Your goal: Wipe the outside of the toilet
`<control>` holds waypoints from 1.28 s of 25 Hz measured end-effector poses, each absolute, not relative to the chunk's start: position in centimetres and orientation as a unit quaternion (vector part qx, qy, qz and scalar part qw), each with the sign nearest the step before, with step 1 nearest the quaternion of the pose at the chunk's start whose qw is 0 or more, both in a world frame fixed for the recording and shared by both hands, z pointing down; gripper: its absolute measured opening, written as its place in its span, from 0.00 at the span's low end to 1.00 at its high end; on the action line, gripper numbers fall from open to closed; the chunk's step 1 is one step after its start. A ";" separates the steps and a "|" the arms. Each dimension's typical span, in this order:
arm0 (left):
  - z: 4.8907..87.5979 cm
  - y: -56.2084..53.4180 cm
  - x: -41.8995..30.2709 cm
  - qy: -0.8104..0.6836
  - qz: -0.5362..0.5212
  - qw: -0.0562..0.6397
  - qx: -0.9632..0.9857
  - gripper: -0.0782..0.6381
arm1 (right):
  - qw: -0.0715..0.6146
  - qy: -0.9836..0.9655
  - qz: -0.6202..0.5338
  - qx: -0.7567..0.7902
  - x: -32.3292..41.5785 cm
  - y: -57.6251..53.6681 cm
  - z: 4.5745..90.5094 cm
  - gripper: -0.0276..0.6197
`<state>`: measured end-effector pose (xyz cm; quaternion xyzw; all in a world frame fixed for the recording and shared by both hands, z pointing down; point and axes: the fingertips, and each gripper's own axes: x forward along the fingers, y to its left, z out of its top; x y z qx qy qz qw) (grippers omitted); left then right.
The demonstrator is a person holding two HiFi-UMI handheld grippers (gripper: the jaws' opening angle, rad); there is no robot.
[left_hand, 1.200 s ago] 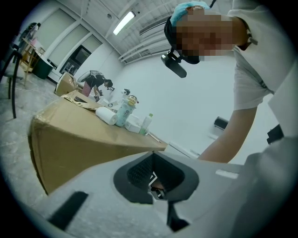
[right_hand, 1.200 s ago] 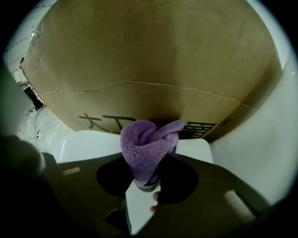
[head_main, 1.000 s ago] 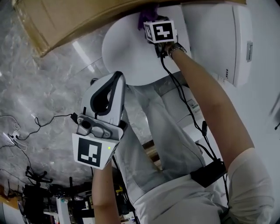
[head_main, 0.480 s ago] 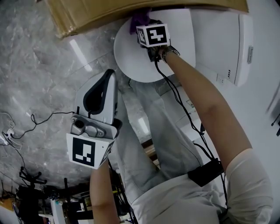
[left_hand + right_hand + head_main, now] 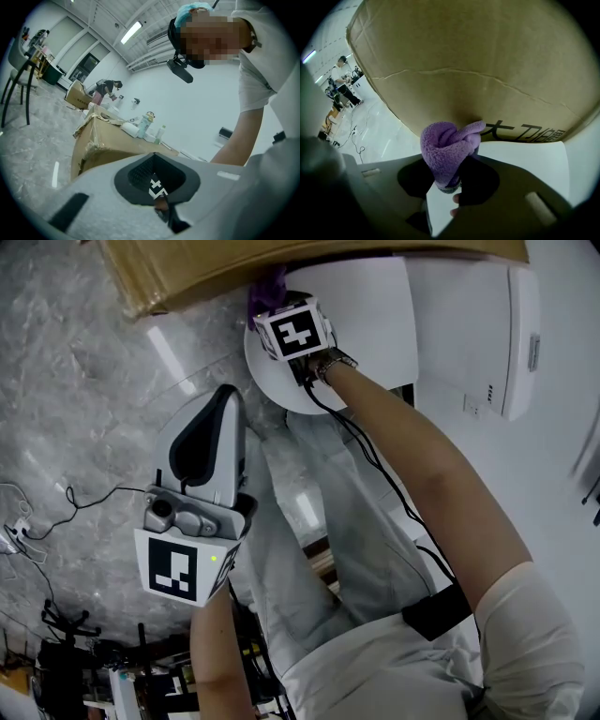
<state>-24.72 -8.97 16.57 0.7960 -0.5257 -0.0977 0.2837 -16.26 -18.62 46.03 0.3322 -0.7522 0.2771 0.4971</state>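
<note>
The left gripper (image 5: 223,409) hangs nearest the person, over the grey marbled floor (image 5: 75,409). Its jaws are together and hold nothing. Through the hollow behind them, the left gripper view shows the other gripper's marker cube.

The person's right arm (image 5: 422,484) reaches further out, with a black cable running along it. At its end the right gripper (image 5: 451,174) is clamped on a bunched purple cloth (image 5: 447,150).

The cloth sits at the far rim of the white toilet (image 5: 366,315), on the closed lid. The cistern (image 5: 469,324) lies to the right in the head view.

A large cardboard box (image 5: 197,268) stands just beyond the cloth, overhanging the lid. Whether the cloth touches the box cannot be told.
</note>
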 end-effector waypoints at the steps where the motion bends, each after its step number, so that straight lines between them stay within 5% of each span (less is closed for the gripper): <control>1: 16.5 -9.0 -24.8 -0.532 -0.100 0.282 0.793 0.12 | 0.493 -0.758 0.281 0.322 -17.0 -18.1 46.1 0.23; 9: 16.5 -8.8 -22.2 -0.550 -0.087 0.288 0.779 0.12 | 0.508 -0.795 0.247 0.219 -19.6 -12.9 44.9 0.24; 14: 16.2 -10.2 -18.8 -0.535 -0.069 0.282 0.793 0.12 | 0.453 -0.825 0.255 0.221 -17.7 -12.0 43.1 0.24; 26: 15.8 -16.5 -5.1 -0.475 -0.092 0.295 0.824 0.12 | 0.444 -0.749 0.265 0.414 9.8 -25.9 42.7 0.25; 32: 13.6 -17.7 -1.2 -0.434 -0.089 0.287 0.849 0.12 | 0.450 -0.711 0.290 0.456 15.9 -28.0 41.7 0.25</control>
